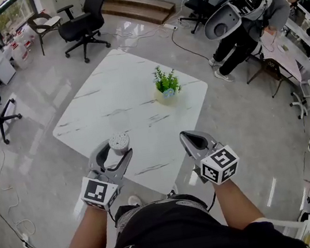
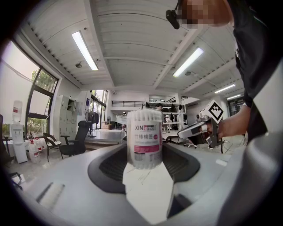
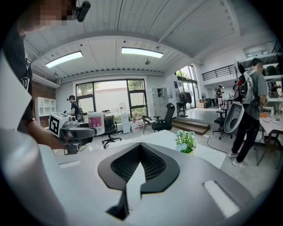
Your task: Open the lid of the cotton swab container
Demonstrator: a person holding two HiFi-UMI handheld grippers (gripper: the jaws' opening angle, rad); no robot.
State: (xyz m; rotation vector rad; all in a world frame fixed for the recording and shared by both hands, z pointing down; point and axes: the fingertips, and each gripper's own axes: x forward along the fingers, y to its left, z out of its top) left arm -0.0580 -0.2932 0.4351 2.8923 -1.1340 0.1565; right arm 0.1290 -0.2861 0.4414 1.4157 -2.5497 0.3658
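My left gripper (image 1: 115, 157) is shut on the cotton swab container (image 1: 117, 148), a clear round tub with a pink and white label and a white lid on top. In the left gripper view the container (image 2: 144, 139) stands upright between the jaws, lid on. My right gripper (image 1: 195, 143) hangs to the right of it, shut and with nothing in it, apart from the container. The right gripper view shows its jaws (image 3: 139, 149) pressed together, and the container (image 3: 96, 123) held off to the left.
Below both grippers lies a white marble-patterned table (image 1: 111, 107) with a small potted plant (image 1: 166, 85) near its far right side. Office chairs (image 1: 84, 23) stand beyond it. A person with a backpack (image 1: 250, 15) stands at the upper right by desks.
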